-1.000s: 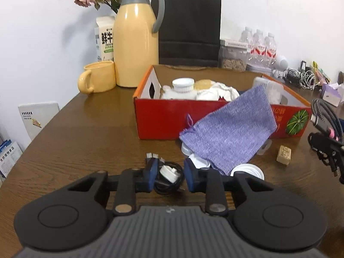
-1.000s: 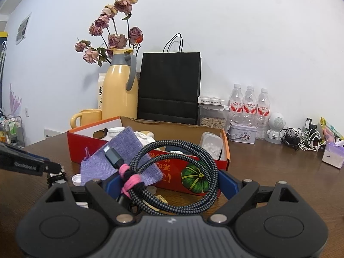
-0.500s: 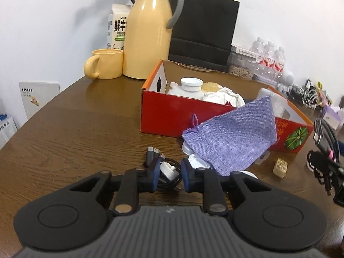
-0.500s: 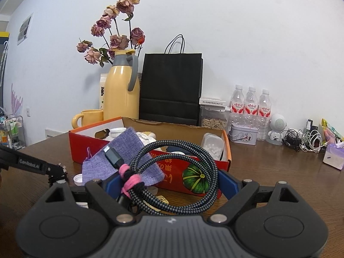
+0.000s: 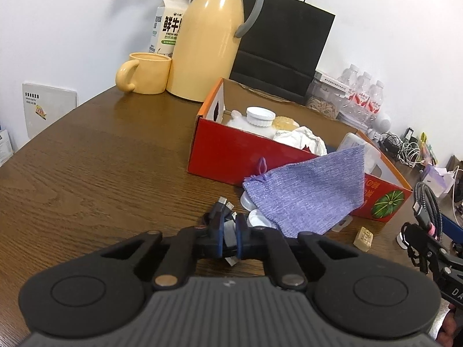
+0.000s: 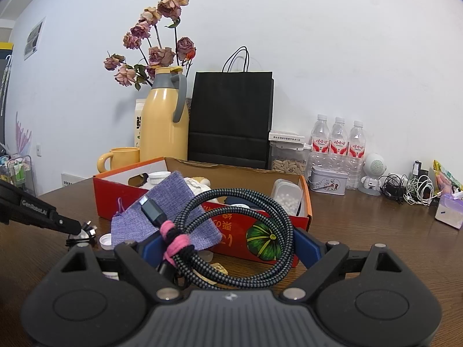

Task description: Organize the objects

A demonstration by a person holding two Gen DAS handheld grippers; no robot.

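Note:
My left gripper [image 5: 228, 238] is shut on a small black cable bundle with a white plug [image 5: 228, 232], just above the wooden table [image 5: 101, 173]; its connectors stick out ahead. My right gripper [image 6: 228, 245] is shut on a coiled braided cable with a pink tie [image 6: 231, 231]; it also shows in the left wrist view [image 5: 428, 211]. A red cardboard box [image 5: 231, 156] with a white jar and other items stands ahead, and a purple knit pouch [image 5: 306, 193] leans on its front wall.
A yellow thermos [image 5: 208, 37], yellow mug [image 5: 144, 72], milk carton and black paper bag [image 5: 283, 43] stand behind the box. White lids [image 5: 256, 218] and a small tan block [image 5: 364, 238] lie in front of it. Water bottles [image 6: 337, 144], a tin and tangled cables are at the right.
My left gripper has closed on the black cable bundle and lifted it slightly, tilting and moving left. The right gripper with the braided cable has barely moved.

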